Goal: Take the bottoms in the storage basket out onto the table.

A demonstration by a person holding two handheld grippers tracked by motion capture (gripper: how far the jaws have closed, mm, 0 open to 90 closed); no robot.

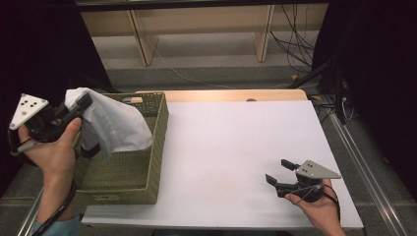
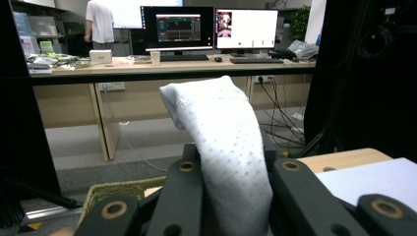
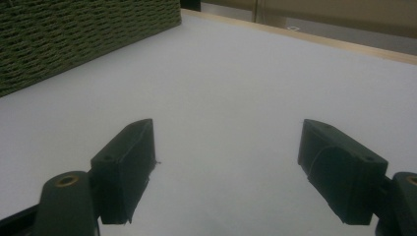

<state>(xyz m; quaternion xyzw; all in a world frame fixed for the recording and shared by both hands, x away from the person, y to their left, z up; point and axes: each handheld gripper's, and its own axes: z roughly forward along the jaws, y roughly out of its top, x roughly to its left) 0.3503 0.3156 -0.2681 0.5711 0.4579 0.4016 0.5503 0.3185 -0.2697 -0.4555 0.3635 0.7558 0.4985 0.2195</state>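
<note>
A white cloth [image 1: 114,123] hangs over the green woven basket [image 1: 129,173] at the table's left, lifted above its rim. My left gripper [image 1: 83,104] is shut on the cloth's top edge. In the left gripper view the dotted white cloth [image 2: 226,147] stands pinched between the two black jaws and rises past them. My right gripper [image 1: 279,172] rests low over the white table sheet [image 1: 236,147] near the front right, open, with nothing between its fingers. In the right gripper view its jaws stand wide apart over the bare white sheet [image 3: 231,98], facing the basket's wall [image 3: 74,34].
The wooden table edge [image 1: 231,95] runs behind the white sheet. Beyond it stand desk legs [image 1: 142,39] and loose cables [image 1: 295,39] on the floor. Dark curtains flank both sides. A person and monitors [image 2: 211,27] are far behind in the left gripper view.
</note>
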